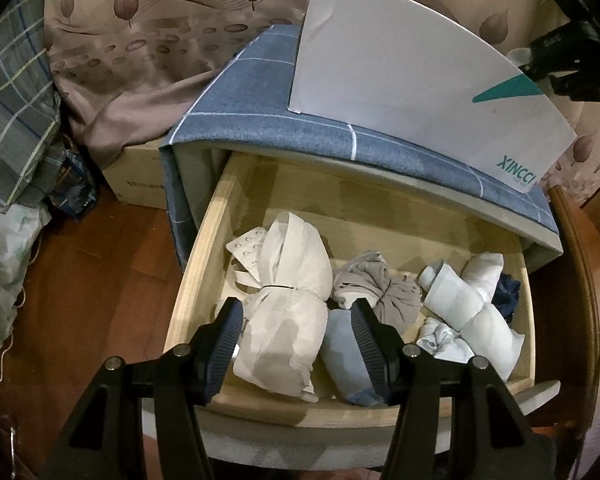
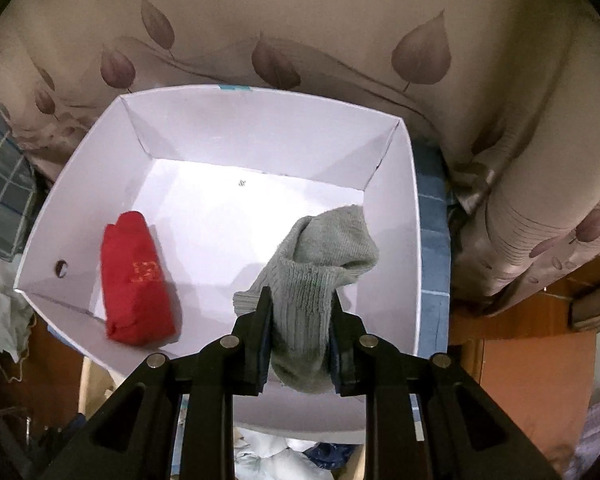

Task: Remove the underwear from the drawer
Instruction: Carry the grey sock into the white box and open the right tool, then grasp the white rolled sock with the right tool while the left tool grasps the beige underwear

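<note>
The wooden drawer (image 1: 192,276) is pulled out and holds several rolled garments. Among them are a big white bundle (image 1: 288,312), a light blue roll (image 1: 342,356), a grey knot (image 1: 384,292) and white rolls (image 1: 472,304). My left gripper (image 1: 296,320) hangs open over the drawer's front, its fingers either side of the white bundle and the blue roll, pressing on neither. My right gripper (image 2: 300,308) is shut on a grey ribbed sock (image 2: 320,272) and holds it over the white box (image 2: 404,216). A red folded piece (image 2: 138,280) lies in that box.
The white box (image 1: 400,80) stands on the cabinet top, which is covered with blue checked cloth (image 1: 260,128). Leaf-print curtain fabric (image 2: 340,32) hangs behind. A cardboard carton (image 1: 140,176), a plaid bundle (image 1: 12,112) and plastic bags (image 1: 0,264) crowd the wooden floor (image 1: 96,272) at the left.
</note>
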Action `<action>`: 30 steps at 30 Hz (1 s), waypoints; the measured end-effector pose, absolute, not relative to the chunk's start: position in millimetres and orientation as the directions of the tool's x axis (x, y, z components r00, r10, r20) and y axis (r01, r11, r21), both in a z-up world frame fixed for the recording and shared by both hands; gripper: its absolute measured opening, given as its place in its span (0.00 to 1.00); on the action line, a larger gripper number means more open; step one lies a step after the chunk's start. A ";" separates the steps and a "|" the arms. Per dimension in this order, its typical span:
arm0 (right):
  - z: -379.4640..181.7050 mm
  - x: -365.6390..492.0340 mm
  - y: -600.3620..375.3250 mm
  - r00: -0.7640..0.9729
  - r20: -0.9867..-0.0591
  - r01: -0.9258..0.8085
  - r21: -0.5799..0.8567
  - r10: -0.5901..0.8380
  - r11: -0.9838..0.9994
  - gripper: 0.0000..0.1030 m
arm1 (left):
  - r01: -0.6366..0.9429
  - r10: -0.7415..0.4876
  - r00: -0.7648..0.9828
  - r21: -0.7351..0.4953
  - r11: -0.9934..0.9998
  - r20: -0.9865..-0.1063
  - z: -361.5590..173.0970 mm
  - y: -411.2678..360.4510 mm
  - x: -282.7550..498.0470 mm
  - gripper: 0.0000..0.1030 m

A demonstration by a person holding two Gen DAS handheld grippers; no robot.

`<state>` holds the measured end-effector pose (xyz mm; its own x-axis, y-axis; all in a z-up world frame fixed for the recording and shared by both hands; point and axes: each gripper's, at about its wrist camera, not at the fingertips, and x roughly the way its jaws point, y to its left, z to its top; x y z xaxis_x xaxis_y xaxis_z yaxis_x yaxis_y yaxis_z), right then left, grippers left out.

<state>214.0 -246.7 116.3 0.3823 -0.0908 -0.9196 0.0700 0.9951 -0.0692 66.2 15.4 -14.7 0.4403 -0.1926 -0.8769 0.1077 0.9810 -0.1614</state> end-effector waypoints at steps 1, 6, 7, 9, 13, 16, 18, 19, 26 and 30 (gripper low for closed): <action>113.0 215.6 -247.3 0.375 -0.923 0.072 -0.065 -0.087 0.995 0.22 | 0.106 -0.192 0.441 -0.162 0.981 -0.877 -14.8 15.6 66.3 0.56; 96.8 217.1 -248.1 0.344 -0.934 0.073 -0.071 -0.092 0.995 0.26 | 0.106 -0.194 0.443 -0.164 0.981 -0.875 -14.6 15.3 66.3 0.56; 95.1 216.8 -248.5 0.343 -0.935 0.074 -0.072 -0.093 0.995 0.26 | 0.104 -0.192 0.443 -0.162 0.981 -0.876 -14.7 14.9 66.2 0.56; 93.7 217.5 -249.8 0.344 -0.934 0.079 -0.075 -0.098 0.994 0.28 | 0.104 -0.190 0.445 -0.160 0.982 -0.875 -14.5 14.3 66.0 0.56; 100.1 212.5 -252.1 0.352 -0.931 0.086 -0.069 -0.095 0.994 0.34 | 0.102 -0.188 0.442 -0.159 0.982 -0.877 -14.4 14.2 66.2 0.56; 113.9 200.7 -251.6 0.375 -0.924 0.077 -0.044 -0.070 0.996 0.34 | 0.100 -0.191 0.438 -0.163 0.982 -0.879 -15.4 14.0 66.5 0.56; 125.7 188.8 -249.0 0.386 -0.921 0.056 -0.026 -0.045 0.998 0.34 | 0.093 -0.188 0.435 -0.164 0.982 -0.880 -16.2 13.8 66.4 0.56; 131.6 180.6 -247.0 0.391 -0.920 0.038 -0.024 -0.037 0.999 0.34 | 0.094 -0.191 0.434 -0.167 0.982 -0.880 -16.4 14.0 66.4 0.56; 146.7 113.0 -240.9 0.340 -0.940 -0.074 -0.006 0.020 0.997 0.34 | 0.084 -0.195 0.415 -0.176 0.981 -0.889 -19.6 18.4 69.0 0.56; 129.9 77.6 -242.9 0.281 -0.959 -0.105 0.001 0.031 0.994 0.34 | 0.077 -0.204 0.392 -0.189 0.979 -0.897 -23.4 20.0 71.5 0.56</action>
